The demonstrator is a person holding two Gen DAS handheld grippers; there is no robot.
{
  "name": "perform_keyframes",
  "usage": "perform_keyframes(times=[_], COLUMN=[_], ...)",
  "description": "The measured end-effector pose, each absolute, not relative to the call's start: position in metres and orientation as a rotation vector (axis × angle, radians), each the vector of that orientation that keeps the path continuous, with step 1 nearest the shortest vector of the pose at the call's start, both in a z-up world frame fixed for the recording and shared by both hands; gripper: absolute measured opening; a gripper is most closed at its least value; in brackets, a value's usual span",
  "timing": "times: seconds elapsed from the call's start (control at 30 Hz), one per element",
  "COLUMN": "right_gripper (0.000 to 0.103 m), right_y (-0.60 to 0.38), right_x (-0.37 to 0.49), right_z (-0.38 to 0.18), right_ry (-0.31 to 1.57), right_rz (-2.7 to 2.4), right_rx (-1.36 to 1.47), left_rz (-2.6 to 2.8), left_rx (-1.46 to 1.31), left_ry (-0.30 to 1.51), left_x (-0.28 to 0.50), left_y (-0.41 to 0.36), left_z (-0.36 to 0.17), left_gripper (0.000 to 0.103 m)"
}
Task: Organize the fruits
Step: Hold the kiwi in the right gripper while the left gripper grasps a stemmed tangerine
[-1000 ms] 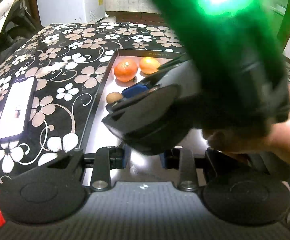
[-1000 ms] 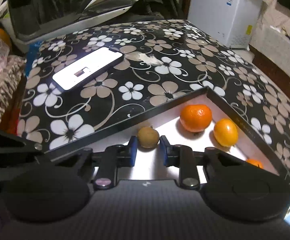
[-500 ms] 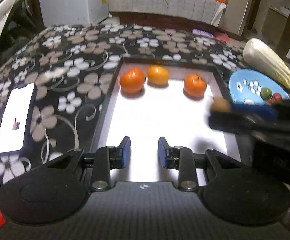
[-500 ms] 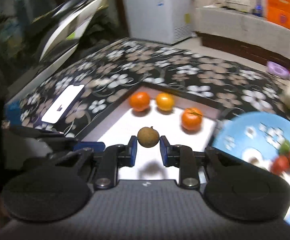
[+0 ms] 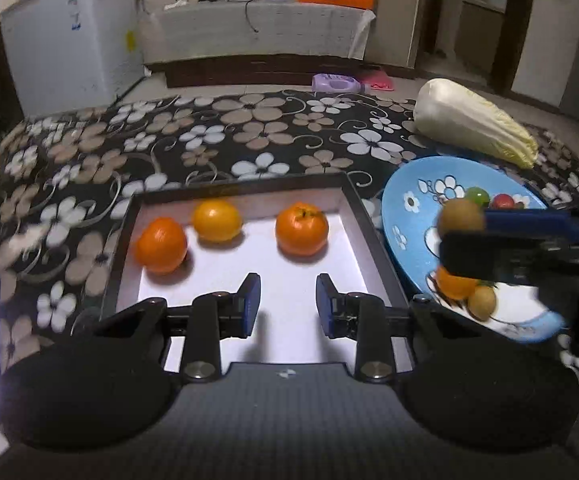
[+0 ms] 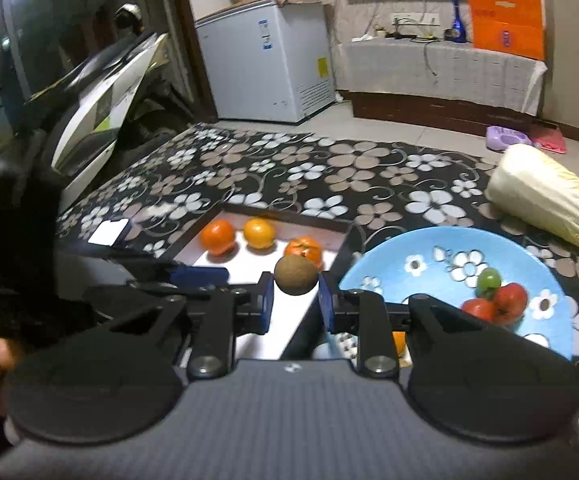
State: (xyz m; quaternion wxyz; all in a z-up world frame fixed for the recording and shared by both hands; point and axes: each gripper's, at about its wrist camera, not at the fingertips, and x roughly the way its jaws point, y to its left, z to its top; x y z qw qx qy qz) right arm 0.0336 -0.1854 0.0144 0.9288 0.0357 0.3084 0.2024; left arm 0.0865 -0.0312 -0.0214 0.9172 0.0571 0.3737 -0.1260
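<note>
Longan (image 6: pixel 296 275) pinched by right hand-held gripper (image 6: pixel 296 300) near plate (image 6: pixel 385 258) rim; left hand-held gripper (image 5: pixel 288 300) wide.

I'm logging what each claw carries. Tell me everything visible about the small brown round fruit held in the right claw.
The small brown round fruit is dull tan-brown, with a rough-looking matte skin and nearly spherical shape. It is pinched at its sides between the blue pads of the right claw, lifted clear of every surface. In the left wrist view it hangs over the blue flowered plate, which already holds a similar brown fruit.
</note>
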Motion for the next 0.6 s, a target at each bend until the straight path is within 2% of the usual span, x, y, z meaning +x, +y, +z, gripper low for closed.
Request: perform_keyframes(times=[0.3,0.6], right_gripper=[0.028,0.028], right_y=[-0.200,-0.204], right_x=[0.032,0.028], right_z=[0.020,0.026], right_ry=[0.616,0.602], right_rz=[0.403,0.419], right_rx=[0.095,0.100], left_rz=[-0.319,-0.304], left_rx=[0.136,0.115], left_ry=[0.781,0.745], left_x=[0.124,0.139], left_y=[-0.046,-0.054], left_z=[-0.039,-0.036], left_gripper=[0.035,0.042])
